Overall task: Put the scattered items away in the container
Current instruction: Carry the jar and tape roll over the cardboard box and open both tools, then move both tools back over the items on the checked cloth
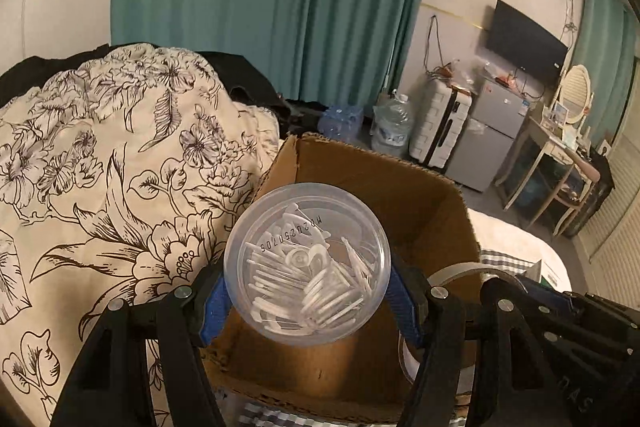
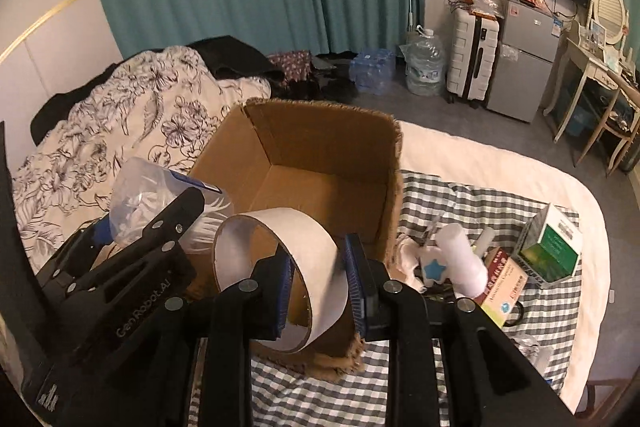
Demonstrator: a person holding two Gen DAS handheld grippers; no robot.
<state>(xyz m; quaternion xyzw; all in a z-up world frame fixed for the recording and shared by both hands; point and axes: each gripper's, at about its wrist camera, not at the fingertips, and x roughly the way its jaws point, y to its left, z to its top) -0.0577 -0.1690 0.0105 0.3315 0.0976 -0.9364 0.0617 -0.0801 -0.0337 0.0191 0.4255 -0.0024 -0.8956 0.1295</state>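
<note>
A brown cardboard box [image 2: 320,131] stands open on a checked cloth [image 2: 472,199] on the bed. My left gripper [image 1: 308,301] is shut on a clear round plastic jar [image 1: 307,263] full of small white floss picks, held over the box's [image 1: 424,195] near left corner. In the right wrist view the same jar [image 2: 136,199] and the left gripper [image 2: 168,227] show at the left. My right gripper [image 2: 318,281] is shut on the wall of a white tape roll [image 2: 280,259], at the box's near rim. Scattered boxes and a white bottle [image 2: 460,259] lie right of the box.
A floral duvet [image 1: 100,167] is piled left of the box. On the cloth lie a green-white carton [image 2: 550,247], a red-white medicine box [image 2: 500,285] and a star-marked item [image 2: 434,269]. Beyond the bed stand a suitcase [image 2: 472,55], water bottles [image 2: 424,65], a small fridge [image 2: 524,71] and a dressing table [image 2: 592,79].
</note>
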